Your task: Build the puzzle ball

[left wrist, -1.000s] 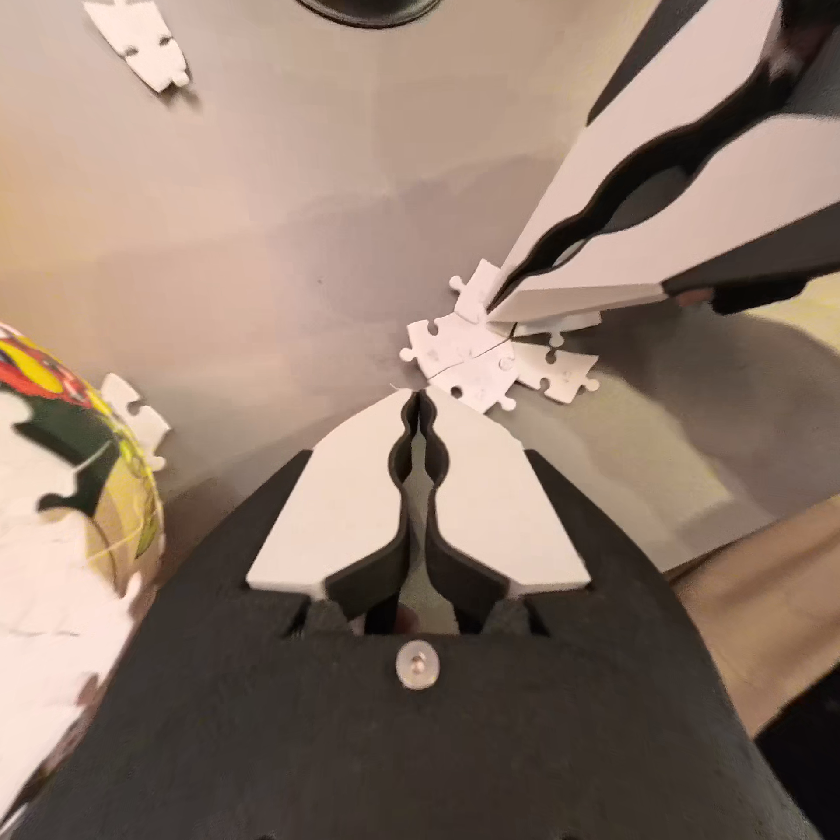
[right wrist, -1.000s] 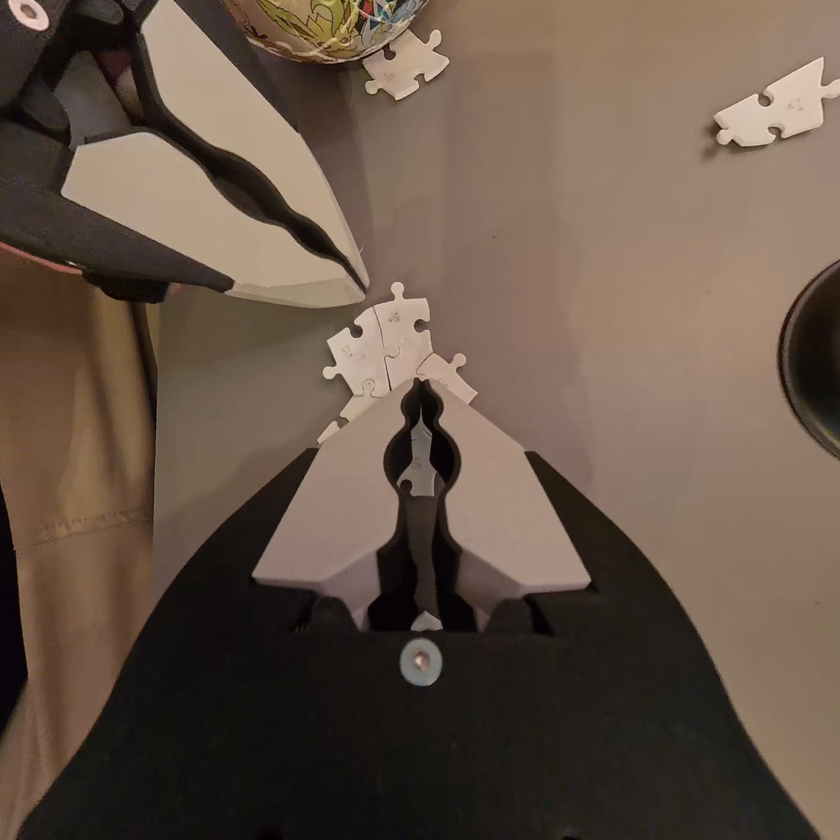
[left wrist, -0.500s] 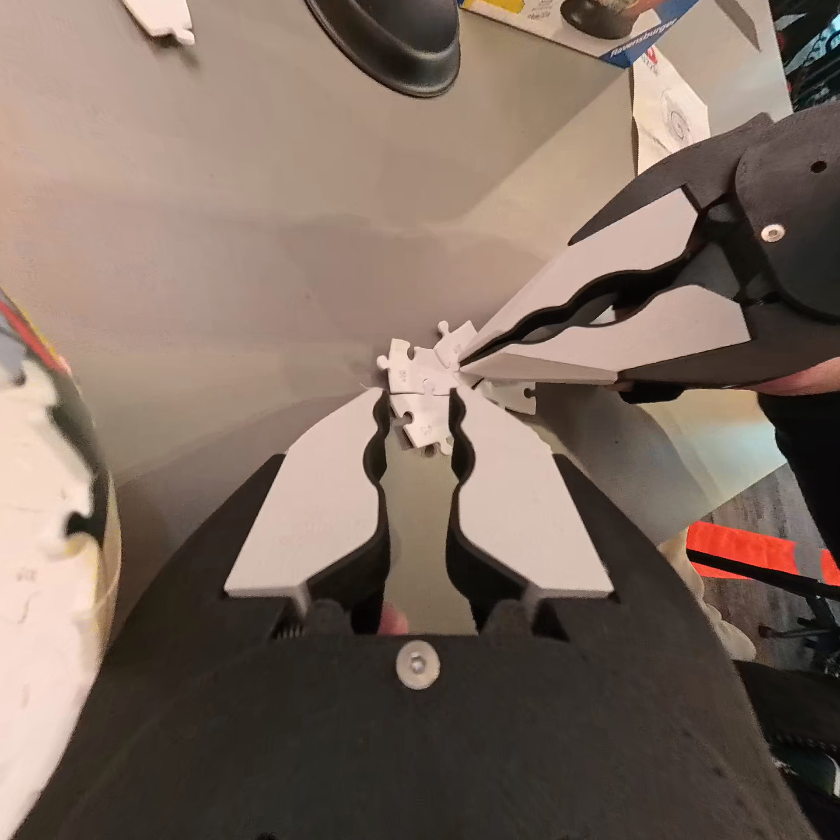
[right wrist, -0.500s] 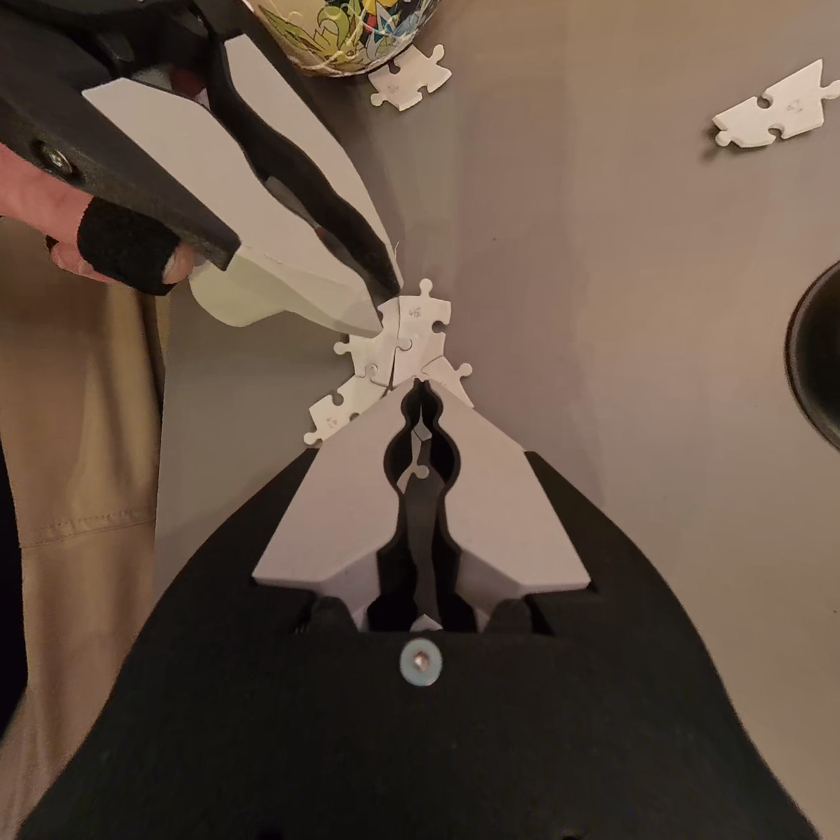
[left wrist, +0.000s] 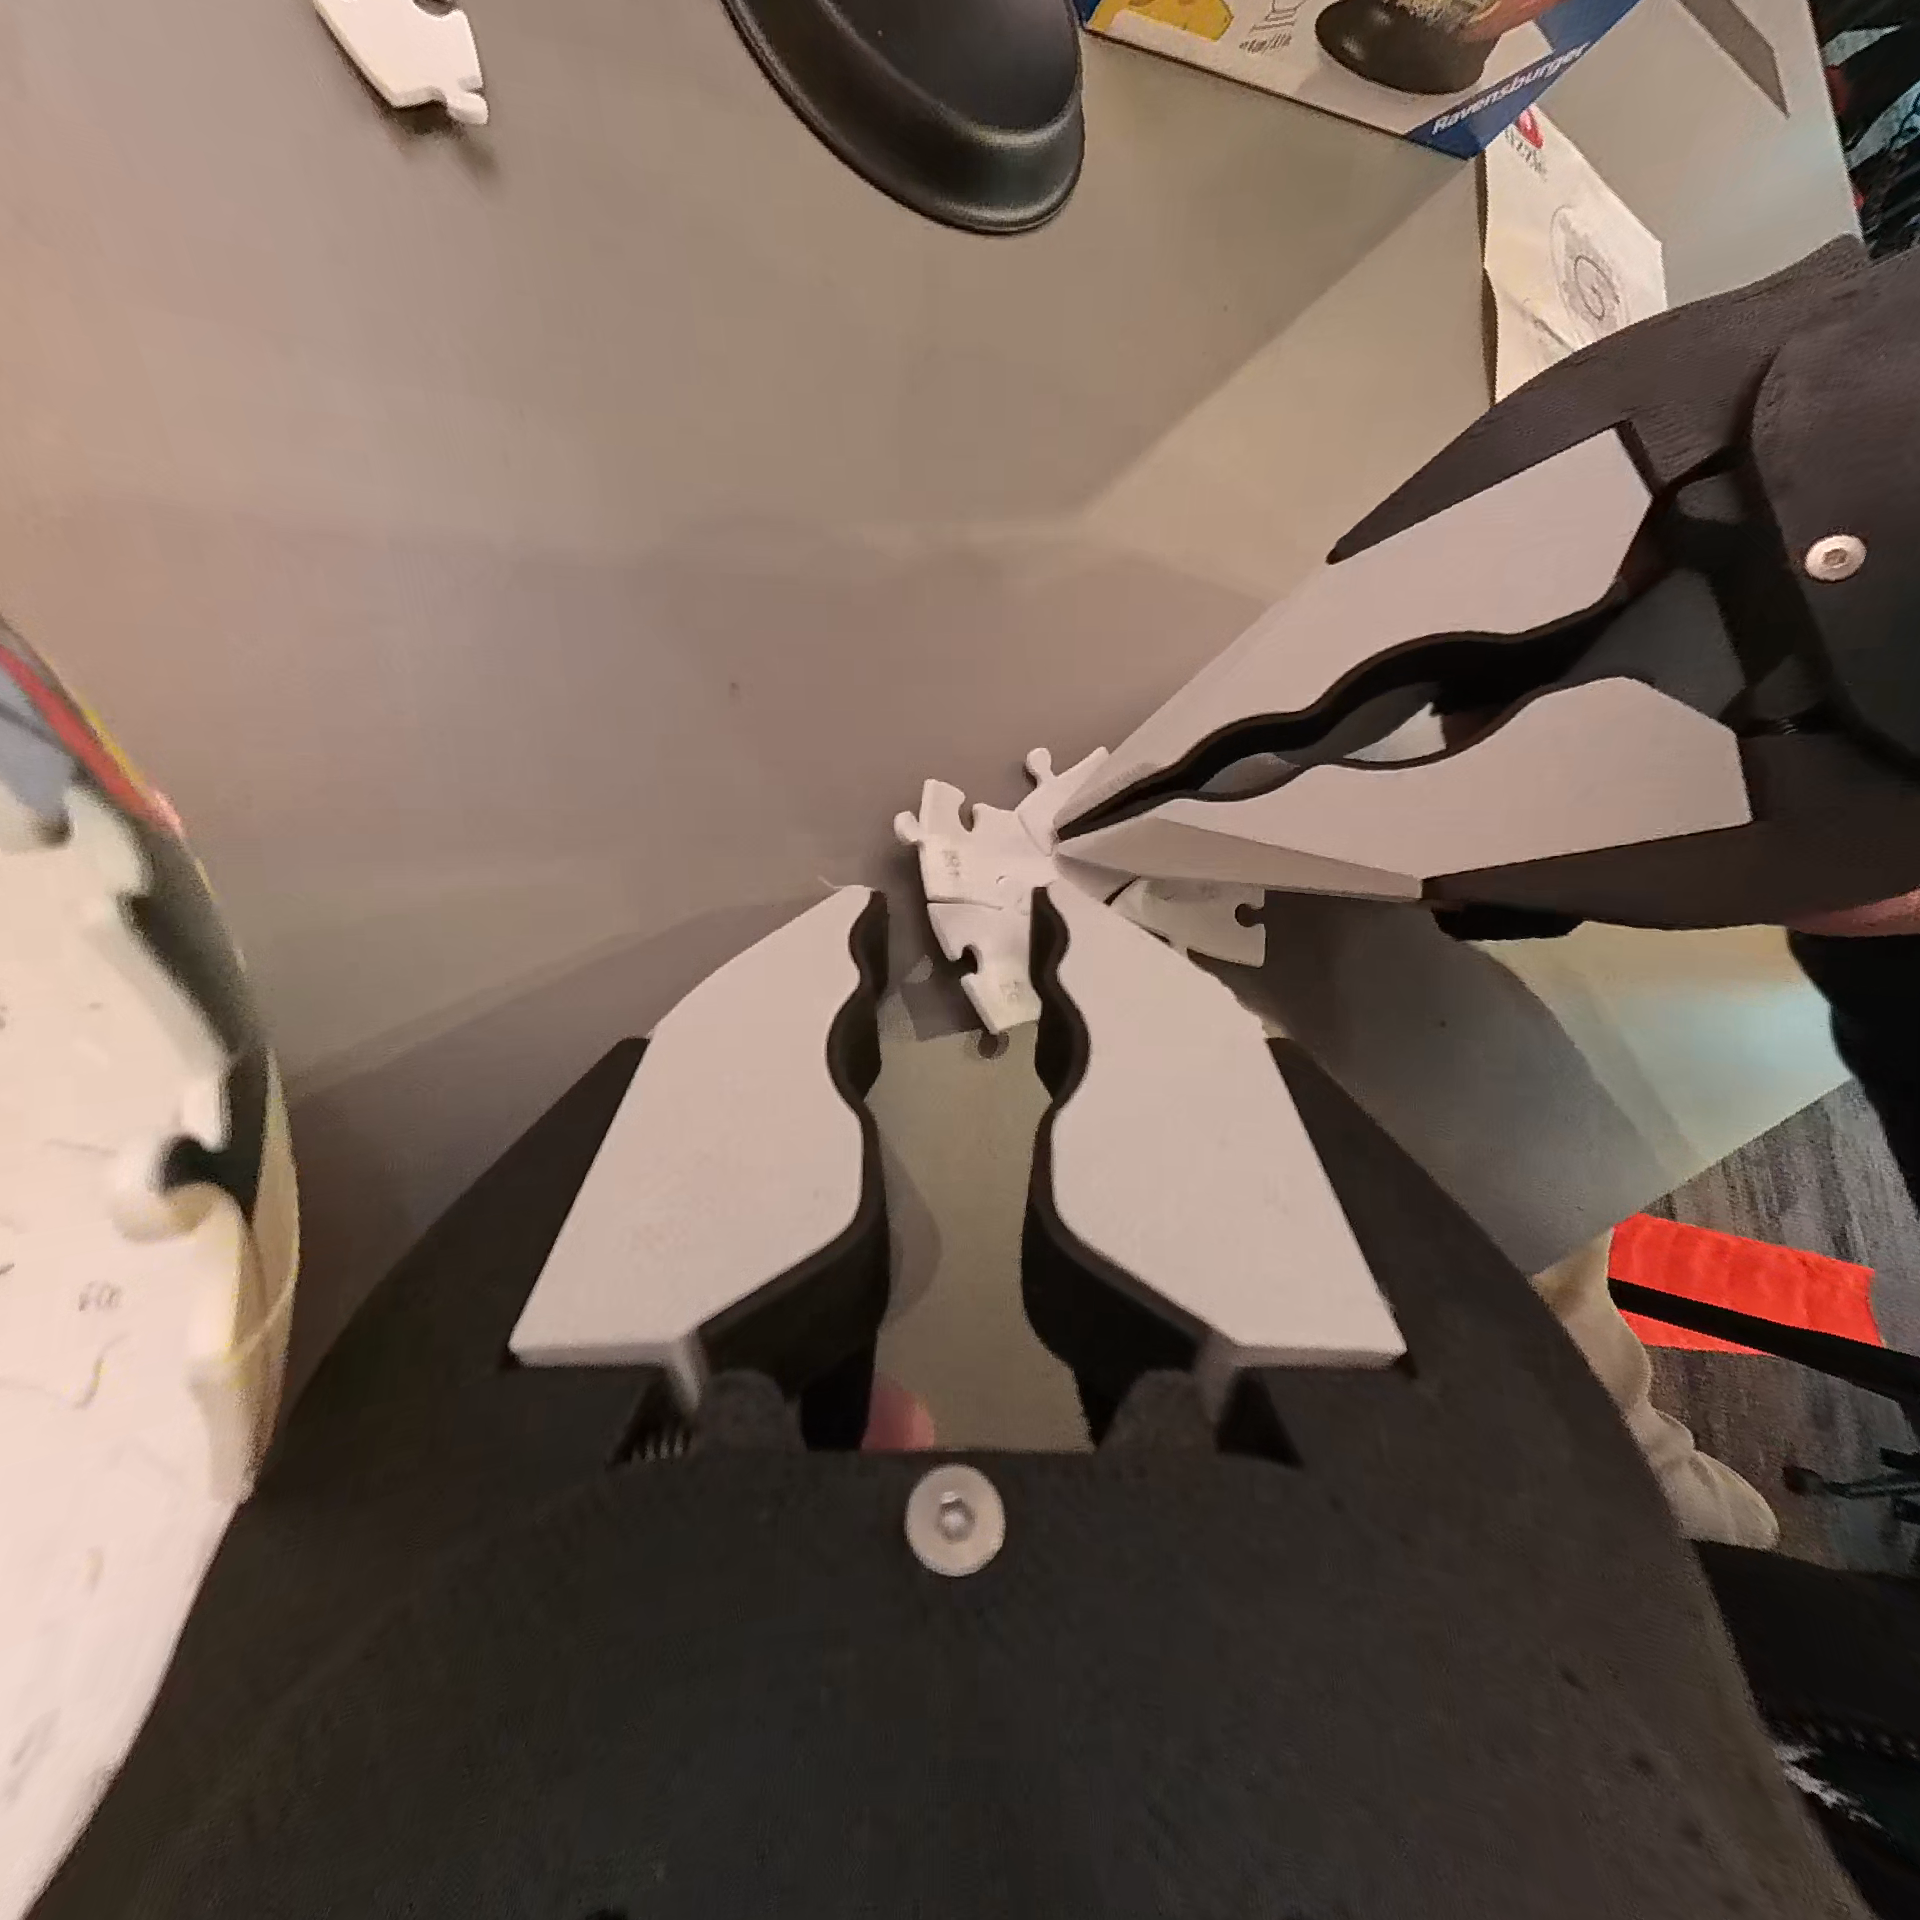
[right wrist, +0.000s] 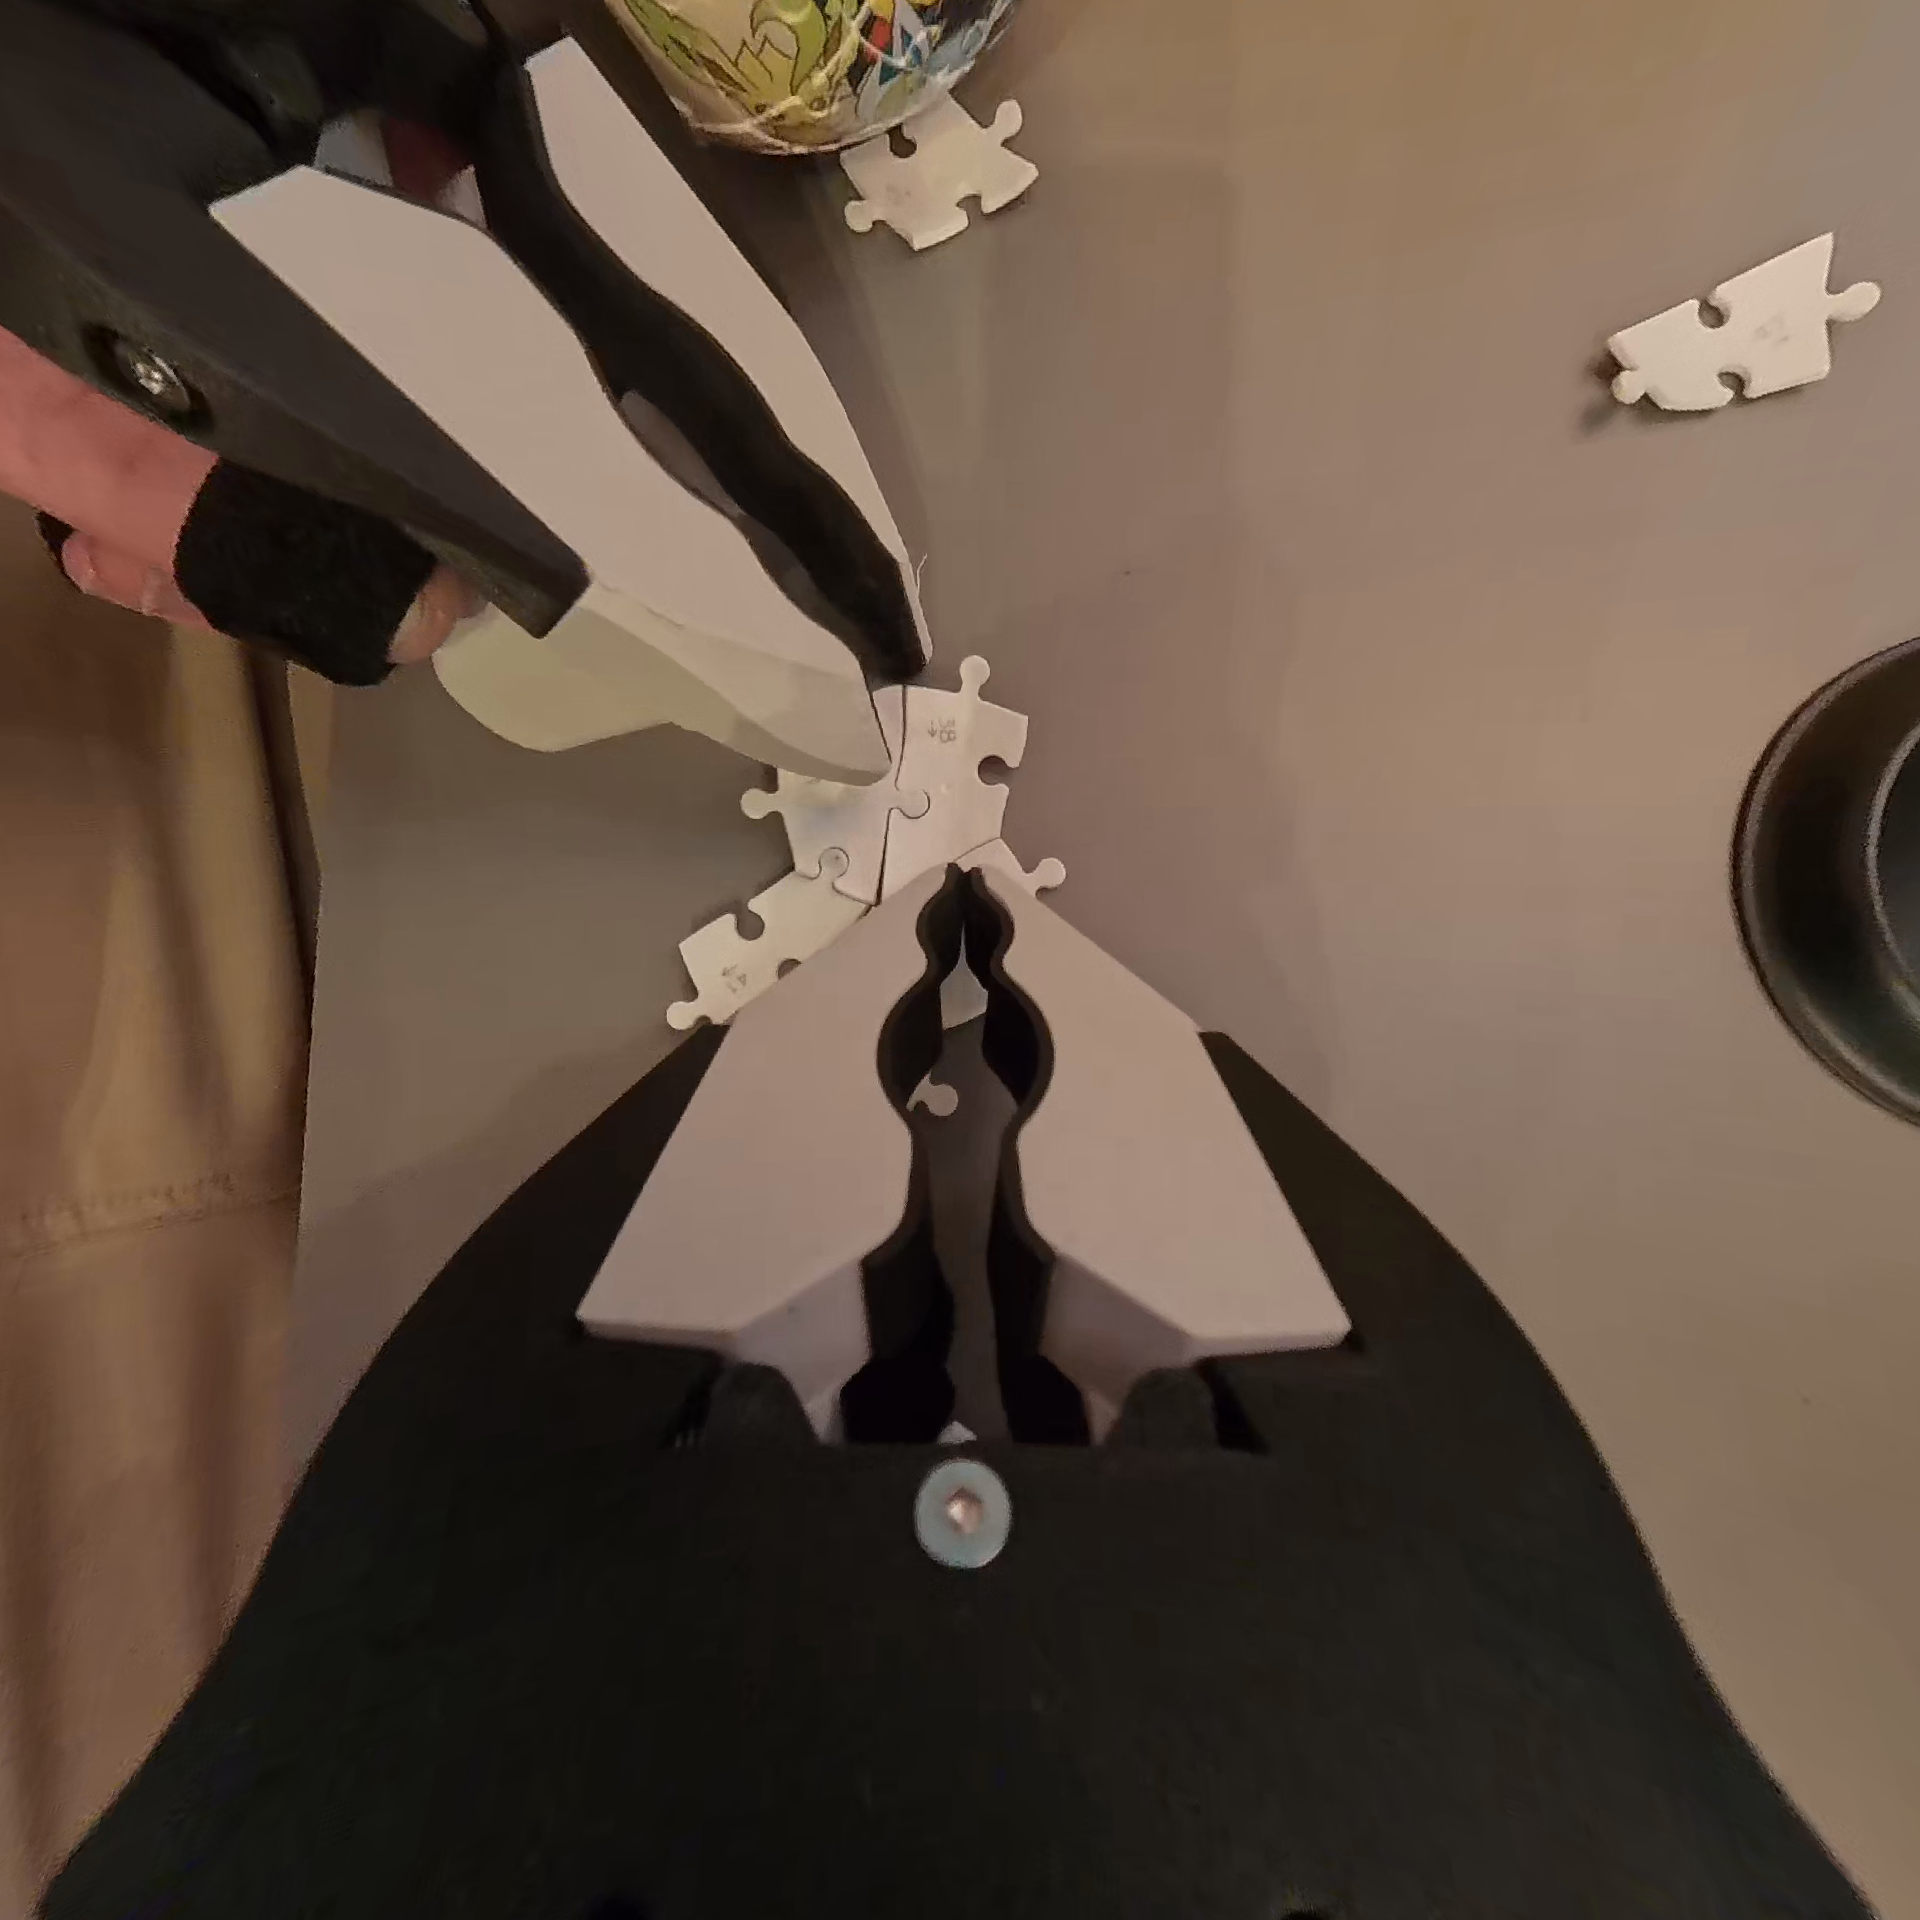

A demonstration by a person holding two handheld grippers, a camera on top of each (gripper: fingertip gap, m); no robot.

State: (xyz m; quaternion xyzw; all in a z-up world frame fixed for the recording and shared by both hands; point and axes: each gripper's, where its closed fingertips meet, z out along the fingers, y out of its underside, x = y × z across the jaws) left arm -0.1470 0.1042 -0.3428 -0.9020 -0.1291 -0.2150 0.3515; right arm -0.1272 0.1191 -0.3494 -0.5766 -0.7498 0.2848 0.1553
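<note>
A cluster of joined white puzzle pieces (left wrist: 971, 847) lies face down on the grey table (left wrist: 520, 520); it also shows in the right wrist view (right wrist: 935, 790). My left gripper (left wrist: 954, 902) is open, its fingertips either side of the cluster's near piece (left wrist: 992, 966). In the right wrist view the left gripper (right wrist: 888, 717) rests on the cluster's left side. My right gripper (right wrist: 961, 881) is shut on a puzzle piece (right wrist: 1023, 864) at the cluster's edge, and also shows in the left wrist view (left wrist: 1065, 831). The part-built colourful puzzle ball (right wrist: 810, 73) stands behind, and is blurred in the left wrist view (left wrist: 94, 1091).
Loose white pieces lie by the ball (right wrist: 940, 166), farther right (right wrist: 1756, 332), and at the top of the left wrist view (left wrist: 416, 57). A black bowl (right wrist: 1829, 883) sits at the right. A puzzle box (left wrist: 1455, 73) lies beyond. A gloved hand (right wrist: 281, 592) holds the left gripper. Both grippers' tips are close together, under 4 cm apart. The black bowl (right wrist: 1829, 883) is about equally far from each gripper, around 15 cm.
My left gripper has opened from shut and moved forward onto the cluster. The right gripper has stayed shut at the cluster's edge, and the pieces have turned slightly.
</note>
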